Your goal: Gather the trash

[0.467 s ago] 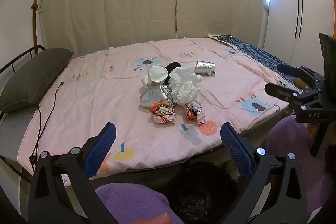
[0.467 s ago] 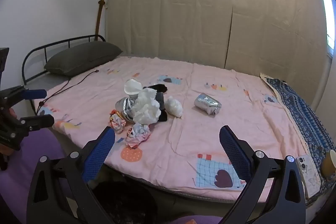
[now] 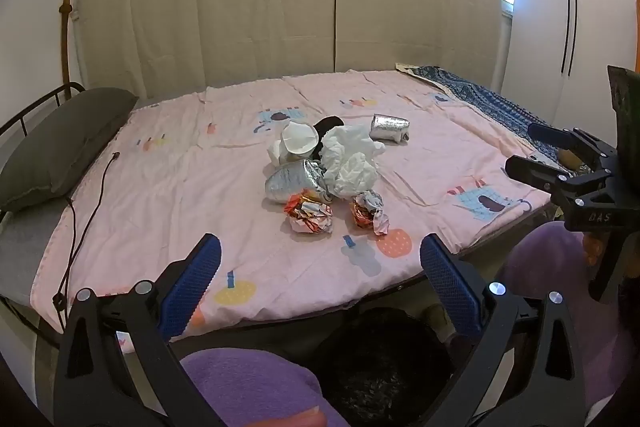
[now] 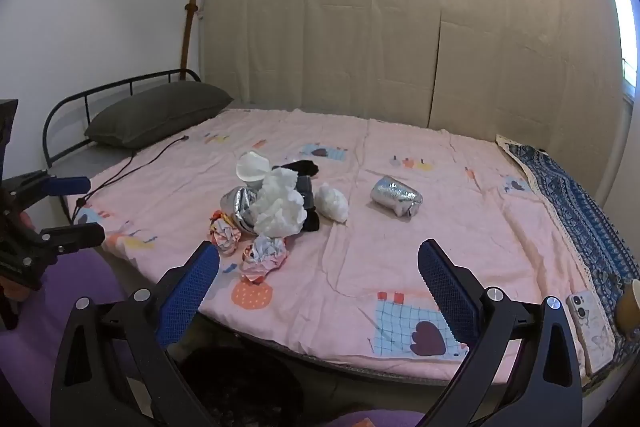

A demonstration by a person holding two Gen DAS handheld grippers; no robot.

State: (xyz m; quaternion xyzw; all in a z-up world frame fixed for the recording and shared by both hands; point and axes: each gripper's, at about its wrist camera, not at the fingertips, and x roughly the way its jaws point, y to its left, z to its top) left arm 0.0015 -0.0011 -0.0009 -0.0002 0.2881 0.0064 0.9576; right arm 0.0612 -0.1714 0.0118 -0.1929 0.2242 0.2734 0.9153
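Observation:
A heap of trash lies mid-bed on the pink sheet [image 3: 200,187]: crumpled white paper [image 3: 350,163] [image 4: 280,207], a white paper cup [image 3: 299,139] [image 4: 252,167], a silver foil pouch [image 3: 294,181], two crumpled coloured wrappers [image 3: 310,215] [image 3: 368,213] [image 4: 264,253], a white wad [image 4: 331,203] and black cloth [image 4: 306,167]. A second foil pouch [image 3: 388,127] [image 4: 396,195] lies apart to the right. My left gripper [image 3: 320,263] and right gripper [image 4: 319,263] are both open and empty, held short of the bed's near edge. A black bin bag [image 3: 384,359] [image 4: 240,383] sits on the floor below them.
A grey pillow [image 3: 60,143] and a black cable [image 3: 84,211] lie at the bed's left end. A blue patterned cloth [image 4: 580,207], a phone [image 4: 588,319] and a cup [image 4: 630,305] are at the right end. Curtains hang behind; wardrobe doors [image 3: 568,19] stand to the right.

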